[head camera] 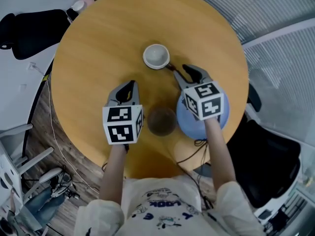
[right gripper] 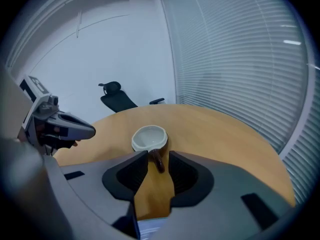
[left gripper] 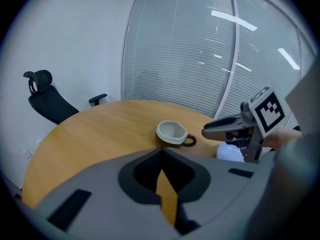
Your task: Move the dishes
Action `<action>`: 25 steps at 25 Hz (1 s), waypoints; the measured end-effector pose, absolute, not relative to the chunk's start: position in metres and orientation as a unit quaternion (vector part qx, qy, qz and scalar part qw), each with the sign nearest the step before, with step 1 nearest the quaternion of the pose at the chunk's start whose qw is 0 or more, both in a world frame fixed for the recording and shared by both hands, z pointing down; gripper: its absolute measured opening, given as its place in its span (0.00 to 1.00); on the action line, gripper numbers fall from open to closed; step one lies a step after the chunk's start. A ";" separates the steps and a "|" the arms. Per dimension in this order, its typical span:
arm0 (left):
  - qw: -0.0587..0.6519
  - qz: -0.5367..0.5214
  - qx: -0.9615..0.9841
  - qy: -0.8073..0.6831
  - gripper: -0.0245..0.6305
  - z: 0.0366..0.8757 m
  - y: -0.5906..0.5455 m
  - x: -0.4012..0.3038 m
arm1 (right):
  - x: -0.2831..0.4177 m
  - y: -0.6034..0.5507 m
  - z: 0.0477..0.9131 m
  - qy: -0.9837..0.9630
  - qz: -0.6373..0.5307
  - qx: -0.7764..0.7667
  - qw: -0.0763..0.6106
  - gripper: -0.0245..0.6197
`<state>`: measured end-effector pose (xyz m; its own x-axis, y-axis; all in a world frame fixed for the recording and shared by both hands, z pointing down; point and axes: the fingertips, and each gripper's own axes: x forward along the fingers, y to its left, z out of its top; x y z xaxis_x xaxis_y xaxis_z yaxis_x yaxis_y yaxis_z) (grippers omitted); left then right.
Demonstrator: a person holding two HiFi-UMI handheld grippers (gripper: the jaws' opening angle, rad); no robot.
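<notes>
Our right hand-held gripper is spread around the cup handle, so we'd center it before squeezing; left hand-held gripper is pressed together, empty.

One round wooden table, three dishes on it — one cup, one blue plate, one dark bowl, two grippers — left gripper, right gripper, two black chairs, one person

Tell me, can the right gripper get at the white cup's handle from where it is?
Probably yes: the right gripper has its jaws apart, the handle of the cup sits in the gap between them, and nothing else stands in the way.
</notes>
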<state>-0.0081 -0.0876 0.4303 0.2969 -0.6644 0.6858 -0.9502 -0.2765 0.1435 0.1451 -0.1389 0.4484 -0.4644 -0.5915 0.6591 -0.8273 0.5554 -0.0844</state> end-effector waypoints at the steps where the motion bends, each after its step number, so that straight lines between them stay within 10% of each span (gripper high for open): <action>1: 0.279 0.259 0.754 -0.536 0.04 0.433 -0.087 -0.009 | 0.143 -0.140 0.454 -0.836 0.193 0.418 0.297 0.21; 25: 0.309 0.262 0.718 -0.566 0.04 0.467 -0.071 -0.027 | 0.116 -0.159 0.507 -0.868 0.147 0.320 0.350 0.21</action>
